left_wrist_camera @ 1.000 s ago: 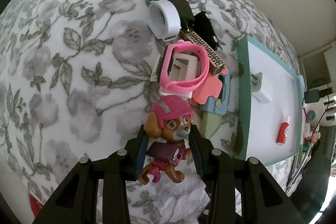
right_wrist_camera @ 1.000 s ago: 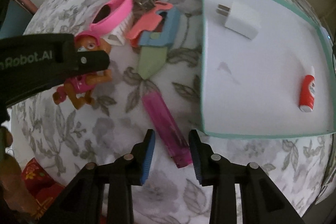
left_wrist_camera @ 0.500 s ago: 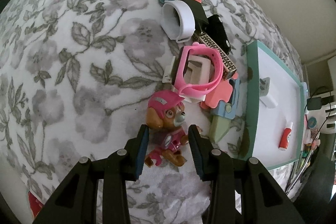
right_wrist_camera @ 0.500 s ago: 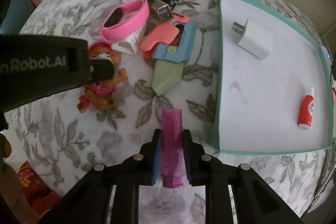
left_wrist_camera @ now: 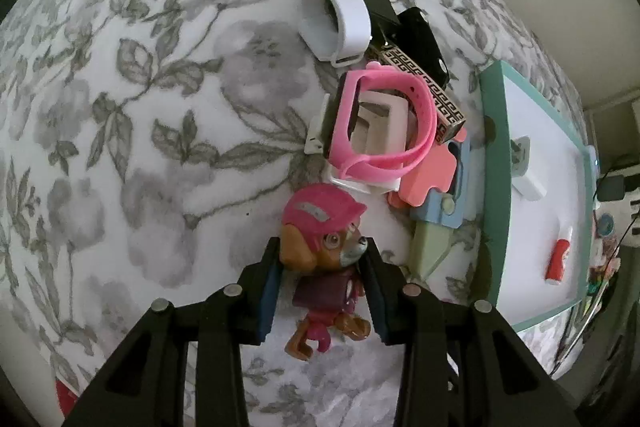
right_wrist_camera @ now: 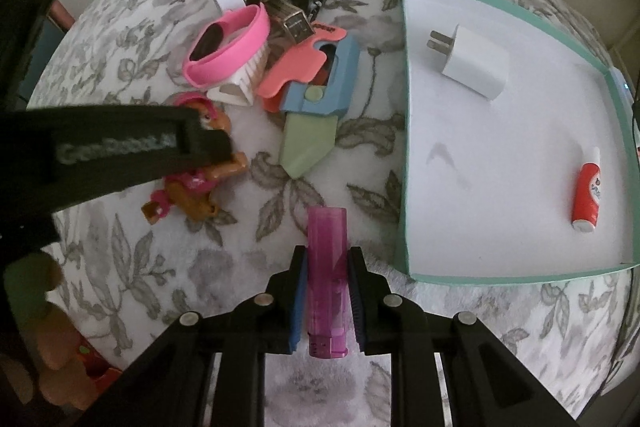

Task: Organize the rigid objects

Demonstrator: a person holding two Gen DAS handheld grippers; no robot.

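Your right gripper [right_wrist_camera: 325, 297] is clamped on a translucent magenta plastic lighter [right_wrist_camera: 326, 277], both blue pads pressed flat against its sides, its top end pointing toward the pile. Your left gripper [left_wrist_camera: 323, 281] straddles a small brown toy puppy in a pink helmet [left_wrist_camera: 324, 251] on the grey-and-white floral bedspread [left_wrist_camera: 140, 107]; the pads sit at the puppy's ears, but whether they are squeezing it cannot be told. Just beyond the puppy lies the jumble: a pink silicone watch band [left_wrist_camera: 380, 123] looped over a white plastic brush, a white band [left_wrist_camera: 334, 17], a coral, blue and green toy knife [right_wrist_camera: 310, 107]. Beside it stands the shallow teal-rimmed white tray [right_wrist_camera: 404, 115], holding a white wall charger [right_wrist_camera: 472, 61] and a small red-and-white tube [right_wrist_camera: 587, 197], well apart.
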